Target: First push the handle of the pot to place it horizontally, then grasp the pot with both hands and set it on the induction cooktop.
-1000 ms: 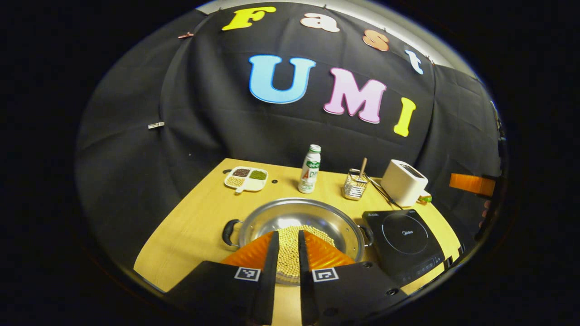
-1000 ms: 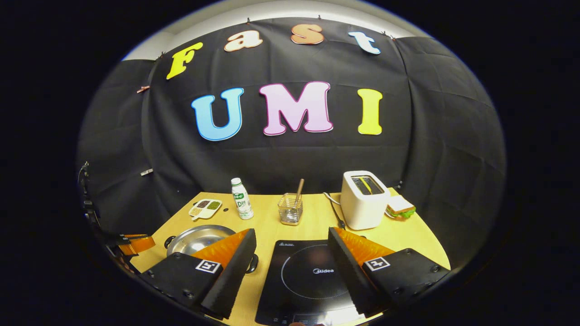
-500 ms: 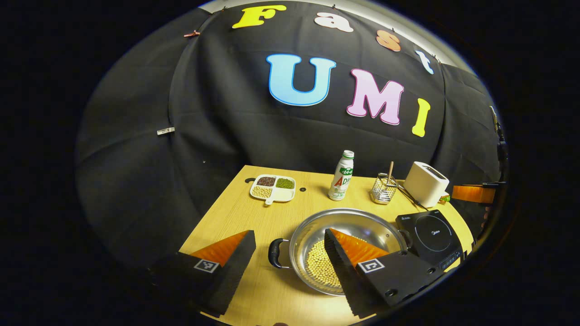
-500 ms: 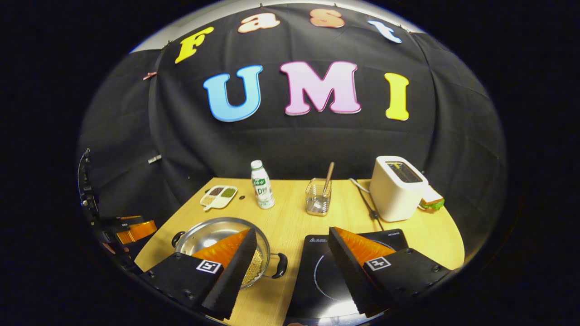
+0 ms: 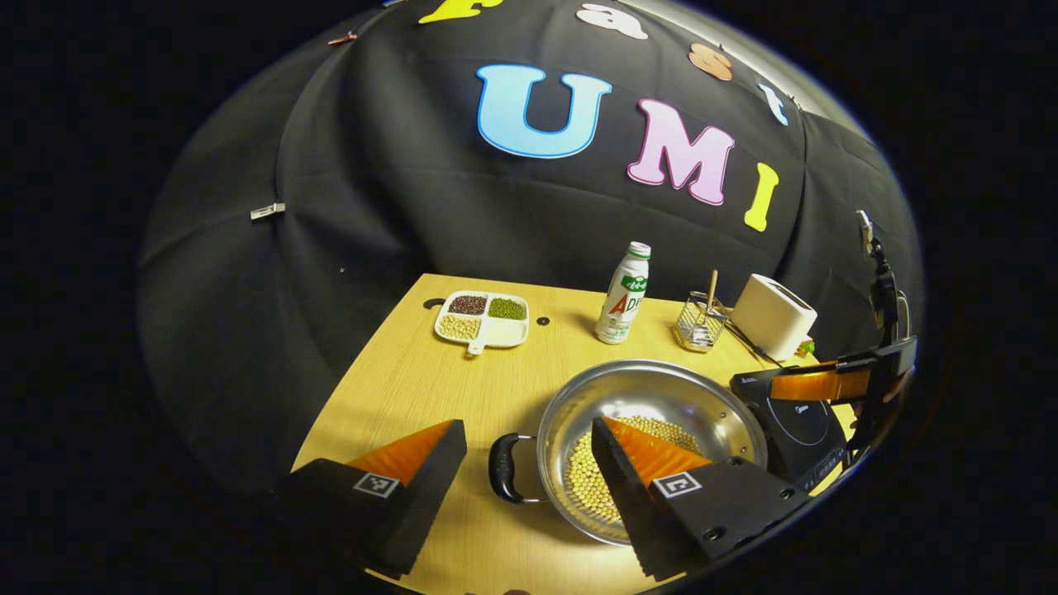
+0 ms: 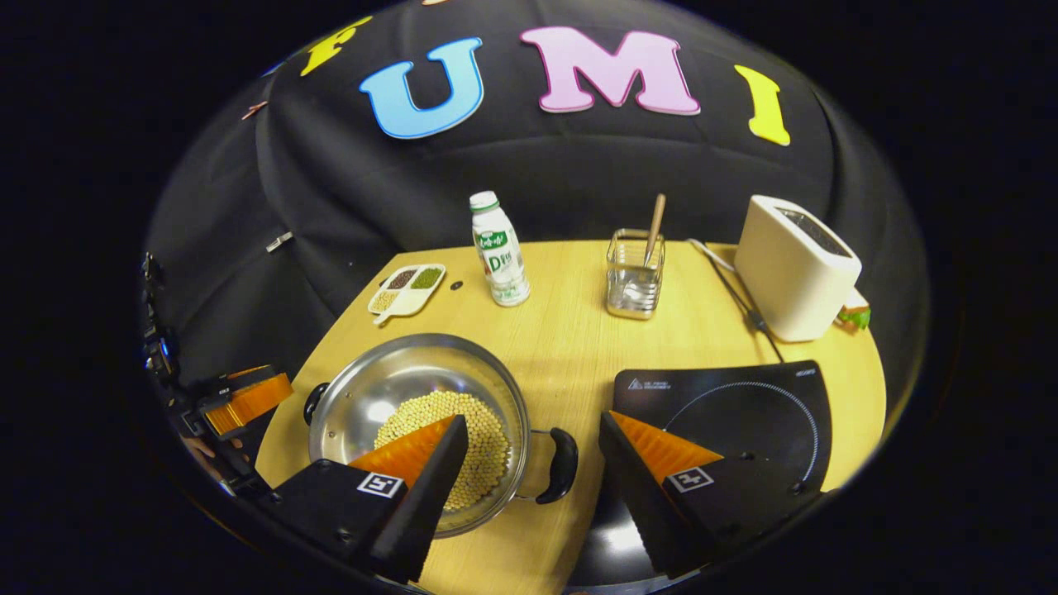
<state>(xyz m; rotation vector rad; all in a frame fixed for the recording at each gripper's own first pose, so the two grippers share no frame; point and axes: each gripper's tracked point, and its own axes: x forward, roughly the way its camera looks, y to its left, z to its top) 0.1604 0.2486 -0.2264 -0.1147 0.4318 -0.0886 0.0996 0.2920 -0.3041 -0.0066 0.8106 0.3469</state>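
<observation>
Both grippers spread wide at the handles of a shiny steel pot, neither one gripping it.

In the left gripper view, the left gripper (image 5: 529,442) has its fingers far apart and holds nothing; the pot's black left loop handle (image 5: 501,468) lies in the gap between them, untouched, and one finger reaches over the round steel pot (image 5: 653,405) of pale beans. In the right gripper view, the right gripper (image 6: 533,434) is equally wide and empty, the black right loop handle (image 6: 562,465) between its fingers. The pot sits near the front edge of the light wooden table (image 6: 570,330), just left of the flat black induction cooktop (image 6: 744,405) at the front right corner. Along the back edge stand a small white four-part dish (image 6: 407,288), a white bottle (image 6: 499,248), a clear holder with a stick (image 6: 635,273) and a white toaster (image 6: 793,266).
</observation>
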